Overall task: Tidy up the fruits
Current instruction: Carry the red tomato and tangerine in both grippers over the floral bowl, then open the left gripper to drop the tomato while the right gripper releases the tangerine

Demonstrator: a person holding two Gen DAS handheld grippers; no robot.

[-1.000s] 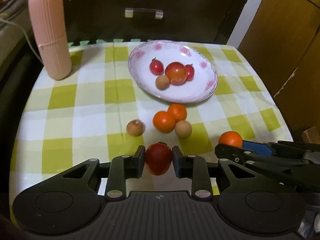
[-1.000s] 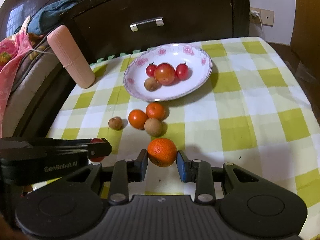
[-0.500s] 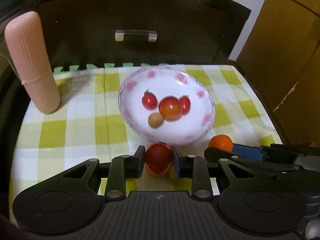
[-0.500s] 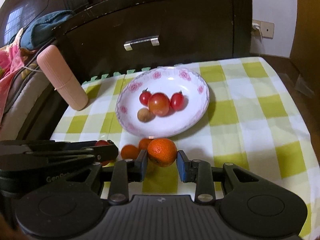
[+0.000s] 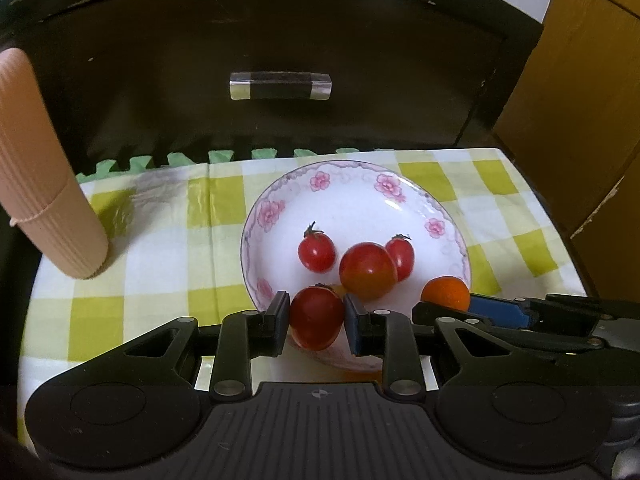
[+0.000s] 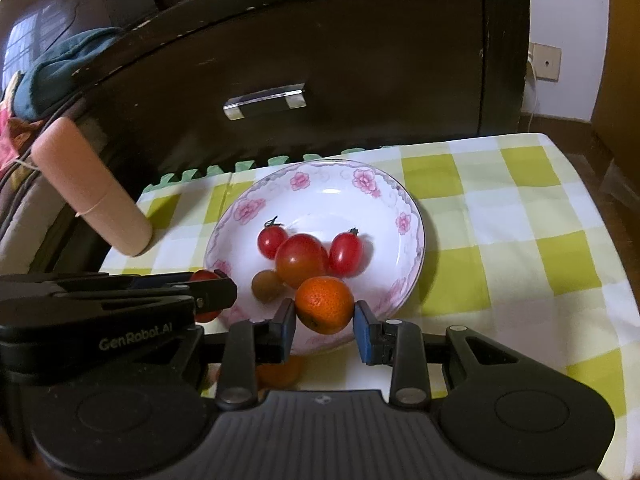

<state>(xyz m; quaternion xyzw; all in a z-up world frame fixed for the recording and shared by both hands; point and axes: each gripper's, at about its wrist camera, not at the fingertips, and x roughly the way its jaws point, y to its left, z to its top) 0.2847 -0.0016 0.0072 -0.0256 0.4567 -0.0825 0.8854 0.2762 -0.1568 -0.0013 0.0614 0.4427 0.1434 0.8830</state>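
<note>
My left gripper (image 5: 316,322) is shut on a red tomato (image 5: 316,320) and holds it over the near rim of the white floral plate (image 5: 348,192). My right gripper (image 6: 325,320) is shut on a small orange (image 6: 325,308), also over the plate's (image 6: 412,216) near edge. In the plate lie a large tomato (image 6: 300,258), two cherry tomatoes (image 6: 271,240) (image 6: 345,252) and a brown longan (image 6: 267,285). The right gripper with its orange (image 5: 445,293) shows at the right of the left wrist view.
A pink ribbed cylinder (image 5: 40,184) stands at the table's back left. A dark drawer front with a handle (image 5: 280,85) is just behind the checked tablecloth (image 6: 520,220). Another orange (image 6: 280,374) lies on the cloth under the right gripper.
Both grippers have moved forward with their fruit, from over the loose fruit on the cloth to over the plate's near rim.
</note>
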